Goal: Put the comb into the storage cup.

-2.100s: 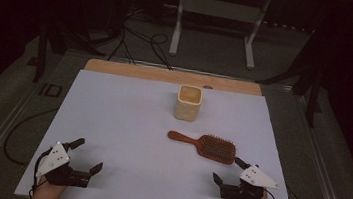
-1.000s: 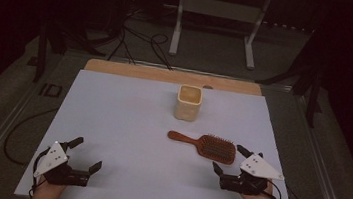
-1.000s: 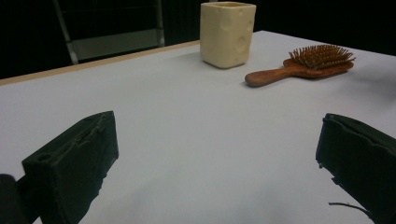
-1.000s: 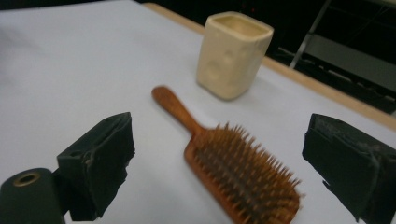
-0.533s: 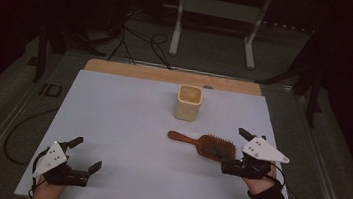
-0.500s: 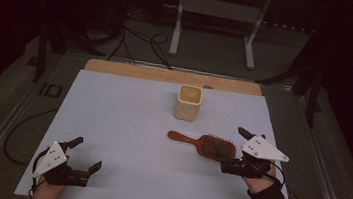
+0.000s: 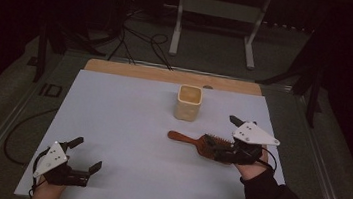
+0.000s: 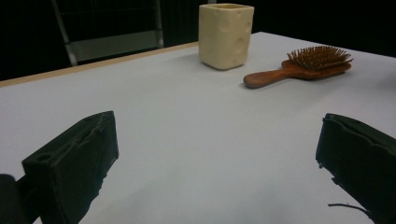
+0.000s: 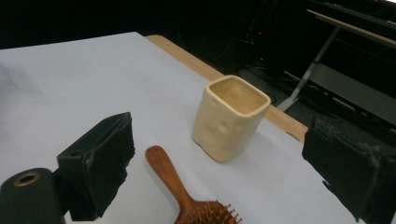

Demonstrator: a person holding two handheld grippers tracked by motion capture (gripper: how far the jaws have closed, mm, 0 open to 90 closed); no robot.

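Table (image 7: 126, 124): a wide pale sheet covers it, with a strip of bare wood along the far edge; nearly all of it lies open in front of me.
Open room: the whole left half and the middle are free, so I judge I can swing either hand without meeting anything. The right edge runs close beside my right hand.
Cup (image 7: 188, 102): cream, squarish, upright near the far middle, just beyond the brush handle and apart from it.
Hairbrush (image 7: 200, 142): wooden, lying bristles up right of centre, handle pointing left toward the middle.
Right gripper (image 7: 230, 138): I hold it over the brush head with the jaws spread wide, gripping nothing; in the right gripper view the handle runs up between them.
Left gripper (image 7: 85, 157): resting low at the near left corner, jaws wide apart and empty, well clear of the brush.
Step in hand: I judge this is the reach for the brush, grasp not yet made.
Next move: lower the right jaws around the brush and close, keeping clear of the cup.
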